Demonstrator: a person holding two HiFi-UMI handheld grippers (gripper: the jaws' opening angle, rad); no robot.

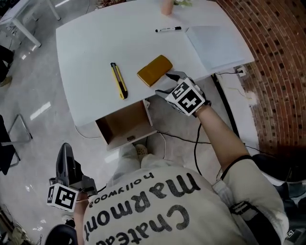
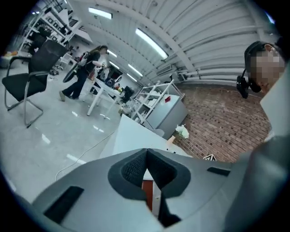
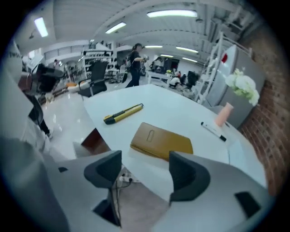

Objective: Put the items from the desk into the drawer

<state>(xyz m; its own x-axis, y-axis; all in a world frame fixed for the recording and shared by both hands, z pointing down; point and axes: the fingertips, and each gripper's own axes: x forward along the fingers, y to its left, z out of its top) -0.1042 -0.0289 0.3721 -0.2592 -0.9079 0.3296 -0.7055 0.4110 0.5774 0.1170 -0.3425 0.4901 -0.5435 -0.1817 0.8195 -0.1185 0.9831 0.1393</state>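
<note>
Between the jaws of the right gripper (image 3: 145, 162), which stand apart and released with no object gripped, only the near edge of the white table (image 1: 91, 45) and the floor below it appear. Just beyond the jaw tips lies the yellow case (image 3: 161, 141), flat on the table close to that edge; the jaws are near the case, and contact cannot be confirmed. Left of the case in the head view, clearly apart from it, lies a yellow-and-black utility knife (image 1: 119, 80), also flat on the table. Beyond the case, toward the table's far edge, rests a black-capped marker (image 1: 168, 29); farther still stands a pink cup (image 1: 166, 6). To the case's right, past the marker, lies a white sheet (image 1: 215, 45). Nearer the person than the case, under the table's near edge, the drawer (image 1: 122, 123) stands pulled open, its brown interior showing. Well apart from the case, low at the person's left side and off the table, the left gripper (image 2: 146, 152) has its jaws clenched together on nothing.
</note>
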